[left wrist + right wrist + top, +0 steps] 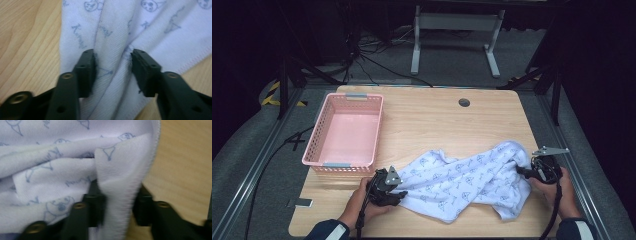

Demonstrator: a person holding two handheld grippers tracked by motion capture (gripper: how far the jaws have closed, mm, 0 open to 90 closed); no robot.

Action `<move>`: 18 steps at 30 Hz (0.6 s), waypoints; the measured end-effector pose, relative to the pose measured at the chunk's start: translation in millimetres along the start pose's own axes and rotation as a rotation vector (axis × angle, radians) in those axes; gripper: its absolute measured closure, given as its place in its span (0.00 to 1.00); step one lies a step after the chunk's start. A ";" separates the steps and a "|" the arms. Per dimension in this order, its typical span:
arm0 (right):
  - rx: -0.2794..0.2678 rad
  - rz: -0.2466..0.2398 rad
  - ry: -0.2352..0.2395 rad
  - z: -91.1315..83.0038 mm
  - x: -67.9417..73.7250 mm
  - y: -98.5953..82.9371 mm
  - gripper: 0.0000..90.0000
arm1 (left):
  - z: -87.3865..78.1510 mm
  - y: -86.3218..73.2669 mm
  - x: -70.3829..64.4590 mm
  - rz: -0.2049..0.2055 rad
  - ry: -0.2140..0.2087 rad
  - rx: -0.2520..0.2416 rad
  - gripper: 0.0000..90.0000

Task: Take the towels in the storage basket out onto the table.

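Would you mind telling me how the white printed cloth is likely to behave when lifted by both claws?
The white printed cloth lies crumpled in soft folds, so it will probably sag between the left claw and right claw. Its woven surface looks grippy, so slipping seems unlikely.

The towel (464, 177) is white with a pale blue printed pattern of small figures and lettering, edged in white stitching. At ten o'clock from it, the basket (324, 127) is pink. The table (437, 120) is light wood grain. Both grippers' jaws are black.
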State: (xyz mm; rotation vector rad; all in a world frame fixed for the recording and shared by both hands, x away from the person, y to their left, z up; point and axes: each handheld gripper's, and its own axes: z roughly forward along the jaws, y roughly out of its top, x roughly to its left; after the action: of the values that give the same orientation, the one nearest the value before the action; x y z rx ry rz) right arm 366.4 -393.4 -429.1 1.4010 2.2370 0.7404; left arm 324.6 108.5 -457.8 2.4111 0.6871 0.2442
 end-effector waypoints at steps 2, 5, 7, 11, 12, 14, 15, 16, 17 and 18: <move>-0.038 -0.032 -0.010 -4.1 1.7 11.2 0.92 | -3.3 -3.6 -2.1 0.010 -0.006 0.004 0.73; -0.106 -0.069 0.006 -17.2 9.7 36.7 0.93 | -7.0 -7.0 -4.7 0.013 -0.018 0.013 0.78; -0.130 -0.156 0.039 -25.0 29.8 65.6 0.93 | -9.6 -10.0 -8.7 0.016 -0.017 0.018 0.78; -0.126 -0.296 0.117 -23.9 77.2 107.9 0.93 | -12.3 -12.3 -12.7 0.015 -0.016 0.027 0.78; -0.112 -0.352 0.143 -19.4 96.6 121.7 0.93 | -12.2 -12.6 -14.0 0.023 -0.018 0.022 0.78; -0.083 -0.426 0.170 -6.9 133.4 143.9 0.93 | -12.1 -13.4 -17.5 0.022 -0.014 0.020 0.78; -0.058 -0.456 0.192 0.6 149.6 152.1 0.93 | -12.7 -13.5 -18.3 0.023 -0.019 0.024 0.77; -0.039 -0.485 0.203 9.3 165.0 159.0 0.93 | -13.3 -13.6 -18.6 0.021 -0.027 0.028 0.77; -0.028 -0.515 0.207 16.8 176.2 163.2 0.93 | -13.5 -14.6 -19.5 0.023 -0.030 0.021 0.77; 0.009 -0.552 0.224 29.1 196.3 166.8 0.93 | -13.3 -15.5 -21.2 0.005 -0.037 0.013 0.77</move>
State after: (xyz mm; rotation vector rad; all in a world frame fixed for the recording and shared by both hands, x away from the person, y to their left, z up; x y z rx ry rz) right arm 417.2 -149.2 -358.3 0.6617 2.6228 0.7115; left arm 295.9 114.6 -456.8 2.4241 0.6678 0.1976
